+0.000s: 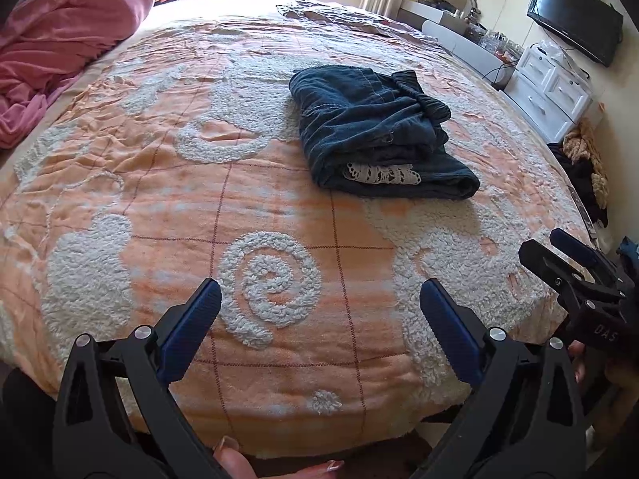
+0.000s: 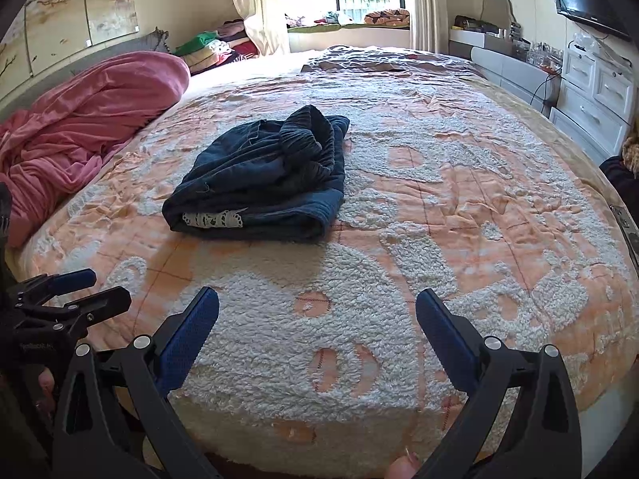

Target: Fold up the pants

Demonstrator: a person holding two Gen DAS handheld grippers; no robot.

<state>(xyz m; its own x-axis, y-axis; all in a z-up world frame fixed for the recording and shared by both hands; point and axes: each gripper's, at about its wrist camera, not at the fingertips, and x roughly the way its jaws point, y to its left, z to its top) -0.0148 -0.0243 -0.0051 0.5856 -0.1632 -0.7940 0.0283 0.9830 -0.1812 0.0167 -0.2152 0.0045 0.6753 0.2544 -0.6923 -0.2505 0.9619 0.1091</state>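
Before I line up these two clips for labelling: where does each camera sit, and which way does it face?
Left wrist: on the left gripper, low at the bed's near edge, facing across the bedspread toward the folded pants; open fingers, fingertips below, right gripper at the right edge.
Right wrist: on the right gripper, same heading, further right; pants appear left of centre; left gripper at the left edge.
Shared: pants, bedspread, pink blanket, TV.

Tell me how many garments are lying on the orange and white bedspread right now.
1: a folded bundle of dark blue denim pants with white lace trim sits mid-bed, ahead of both open grippers. The pink blanket at the bed's left side may hide others.
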